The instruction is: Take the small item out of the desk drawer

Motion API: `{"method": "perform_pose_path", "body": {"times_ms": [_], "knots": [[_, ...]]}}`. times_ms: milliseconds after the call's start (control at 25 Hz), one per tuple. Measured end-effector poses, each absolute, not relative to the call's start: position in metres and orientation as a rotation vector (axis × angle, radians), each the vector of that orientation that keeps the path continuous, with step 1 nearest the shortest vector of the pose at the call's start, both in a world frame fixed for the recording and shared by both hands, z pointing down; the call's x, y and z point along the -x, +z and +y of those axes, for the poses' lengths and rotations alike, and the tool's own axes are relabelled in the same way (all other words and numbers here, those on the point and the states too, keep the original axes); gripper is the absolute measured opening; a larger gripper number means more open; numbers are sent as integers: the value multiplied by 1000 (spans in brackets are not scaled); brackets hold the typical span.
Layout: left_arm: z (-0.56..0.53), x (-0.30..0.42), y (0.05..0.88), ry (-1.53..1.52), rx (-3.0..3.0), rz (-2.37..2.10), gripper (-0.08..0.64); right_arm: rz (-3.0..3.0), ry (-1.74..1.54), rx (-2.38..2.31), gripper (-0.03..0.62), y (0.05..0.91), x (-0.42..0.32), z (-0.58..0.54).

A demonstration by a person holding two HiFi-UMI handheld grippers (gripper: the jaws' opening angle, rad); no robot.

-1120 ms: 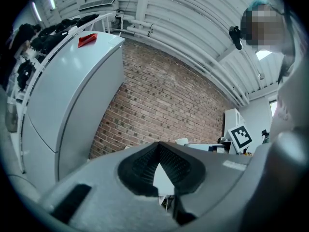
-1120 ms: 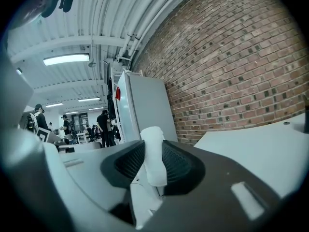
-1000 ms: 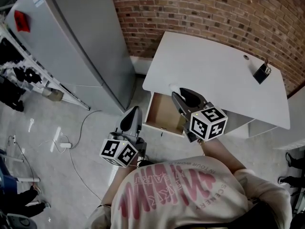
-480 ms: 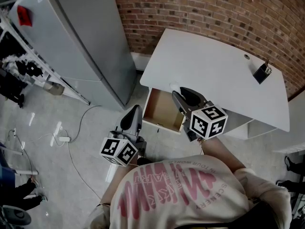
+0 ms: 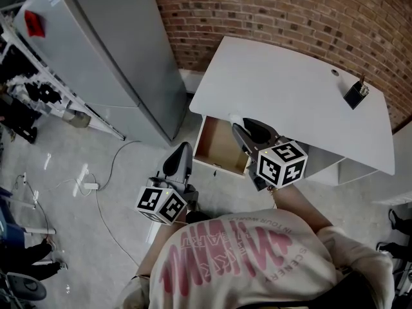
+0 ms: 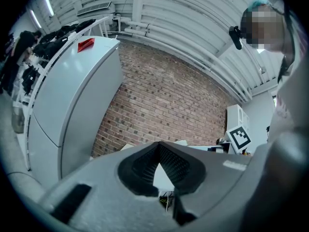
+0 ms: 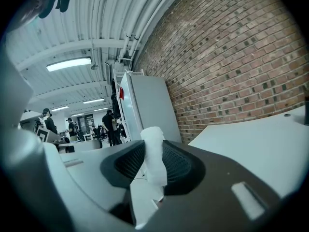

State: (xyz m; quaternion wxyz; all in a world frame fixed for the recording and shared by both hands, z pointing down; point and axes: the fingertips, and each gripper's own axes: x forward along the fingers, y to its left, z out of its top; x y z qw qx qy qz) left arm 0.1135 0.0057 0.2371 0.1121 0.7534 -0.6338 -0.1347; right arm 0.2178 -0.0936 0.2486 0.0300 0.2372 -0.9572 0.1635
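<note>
The right claw (image 5: 243,126) is clamped on a small white item (image 7: 152,159), a soft, crumpled-looking piece pinched between the two ribbed pads with its top sticking up past them. In the head view the item shows as a pale tip at the front of the claw, over the near edge of the white worktop (image 5: 290,89) and just above the open drawer (image 5: 219,148), so it is out of the drawer and held in the air. The drawer hangs pulled out under the worktop's left end, its brown inside facing up. The left claw (image 5: 183,150) is lower and to the left, well apart from the drawer, over the grey floor (image 5: 77,205); its pads meet at the tips with nothing between them. A small dark object (image 5: 355,95) stands on the far right of the worktop. A tall grey fridge (image 5: 109,50) stands left of the worktop against the brick wall (image 5: 290,18), and a thin cable (image 5: 106,185) trails across the floor.
</note>
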Motion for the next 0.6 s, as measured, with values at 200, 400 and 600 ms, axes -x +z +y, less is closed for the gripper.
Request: {"method": "perform_pose_path", "body": {"times_ms": [200, 400, 600], "knots": [[8, -119, 242, -391, -2203, -1859, 3, -2944, 510, -725, 129, 254, -222, -92], [9, -122, 248, -390, -2189, -1854, 3, -2930, 521, -718, 129, 260, -224, -91], [5, -123, 250, -381, -2189, -1850, 3, -2928, 527, -713, 129, 262, -224, -95]]}}
